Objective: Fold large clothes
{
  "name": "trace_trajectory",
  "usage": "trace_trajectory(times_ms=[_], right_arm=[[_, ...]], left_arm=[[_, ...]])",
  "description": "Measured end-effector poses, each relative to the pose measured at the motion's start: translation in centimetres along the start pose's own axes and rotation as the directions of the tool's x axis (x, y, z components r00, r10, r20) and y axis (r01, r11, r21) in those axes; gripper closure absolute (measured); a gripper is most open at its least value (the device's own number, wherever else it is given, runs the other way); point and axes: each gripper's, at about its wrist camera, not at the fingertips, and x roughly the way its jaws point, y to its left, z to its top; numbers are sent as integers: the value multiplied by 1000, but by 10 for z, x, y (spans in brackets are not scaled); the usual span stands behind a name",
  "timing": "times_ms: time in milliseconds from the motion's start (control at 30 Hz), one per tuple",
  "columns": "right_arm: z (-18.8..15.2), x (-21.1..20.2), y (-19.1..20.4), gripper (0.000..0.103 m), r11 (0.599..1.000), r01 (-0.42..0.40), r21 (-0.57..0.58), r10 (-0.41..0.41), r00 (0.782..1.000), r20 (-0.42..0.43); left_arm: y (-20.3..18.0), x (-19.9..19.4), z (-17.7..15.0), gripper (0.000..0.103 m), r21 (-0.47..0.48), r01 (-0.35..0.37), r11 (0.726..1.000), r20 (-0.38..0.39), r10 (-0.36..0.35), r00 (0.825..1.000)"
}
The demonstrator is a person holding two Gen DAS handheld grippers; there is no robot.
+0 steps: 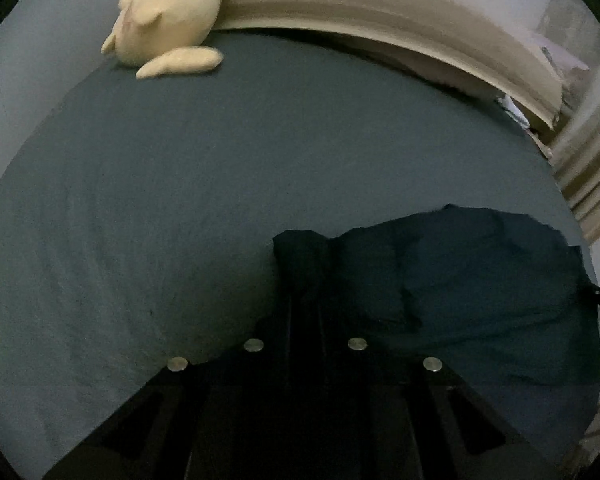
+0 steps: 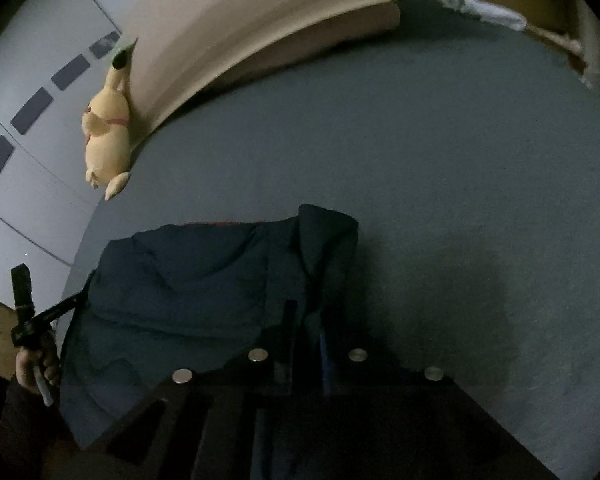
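The left gripper (image 1: 305,300) is clamped on one edge of the dark blue garment (image 1: 480,292), the right gripper (image 2: 304,320) on the opposite edge. The garment sags between them, low in both frames, over the grey-blue bed (image 1: 180,184). A yellow plush toy (image 1: 168,12) sits upper left.

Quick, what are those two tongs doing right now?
Left tongs: closed on a corner of the dark blue garment.
Right tongs: closed on the same garment's other corner.
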Motion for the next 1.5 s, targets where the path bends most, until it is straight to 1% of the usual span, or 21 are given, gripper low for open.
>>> trace_trajectory(times_ms=[100,200,300,367,433,467,533,567,667,700,767,800,933,1000,1067,1200,1233,1333,1367,1433,1500], right_arm=[[-4,20,-20,97,996,70,59,-68,997,-32],[-9,25,-33,97,991,46,127,-41,998,-38],[-9,2,-31,94,986,42,160,-46,999,23],[-9,-22,-29,93,980,80,185,-97,991,87],[-7,-38,-22,87,980,78,182,-104,985,137],[-4,-45,-13,80,982,62,180,-92,983,160],[-2,-45,3,17,986,33,161,-60,985,164],[-3,-42,16,14,991,14,130,-36,985,168],[-15,-17,41,14,998,44,35,-47,994,96],[-21,-11,38,15,997,60,38,-62,997,54],[-33,16,24,26,988,133,84,-127,990,-68],[-35,14,21,29,985,141,95,-135,989,-66],[-48,-63,40,25,987,151,47,-155,981,114],[-68,-97,54,17,987,162,20,-162,967,198],[-109,-128,74,15,993,119,5,-115,947,299],[-183,-121,112,15,986,159,-40,-132,912,387],[-207,-109,118,15,979,195,-57,-159,908,388],[-243,-78,113,15,954,294,-58,-256,902,348],[-255,-76,112,15,951,303,-62,-267,904,333],[-265,-67,106,15,944,324,-67,-286,901,326],[-263,-75,114,15,928,370,-54,-333,884,329]], left_arm=[[4,9,-3,91,-12,-21,1000,3,21,1000],[5,7,-2,88,-31,-23,999,0,23,1000],[3,-17,2,89,-26,-59,998,60,60,996],[2,-38,3,86,-51,-103,993,112,108,988],[-2,-57,5,73,-72,-113,991,161,123,979],[-7,-63,6,68,-71,-114,991,178,125,976],[-24,-73,4,48,-44,-99,994,201,106,974],[-34,-74,0,47,-25,-88,996,206,91,974],[-60,-67,-18,43,57,-88,995,189,75,979],[-65,-56,-24,41,83,-118,990,153,105,983],[-58,-23,-34,41,86,-159,983,-6,160,987],[-49,-18,-40,41,44,-135,990,-20,136,990],[-37,-64,-51,41,-51,-84,995,69,87,994],[-35,-99,-68,41,-71,-67,995,154,77,985],[-39,-121,-95,38,-75,-44,996,199,58,978],[-42,-138,-158,38,-112,-17,994,252,45,967],[-46,-139,-164,38,-111,-38,993,267,67,961],[-49,-126,-198,38,-87,-258,962,318,273,908],[-48,-113,-200,35,-57,-311,949,309,313,898],[-41,-105,-208,35,-46,-326,944,310,323,894],[-38,-115,-207,36,-87,-337,938,302,347,888]])
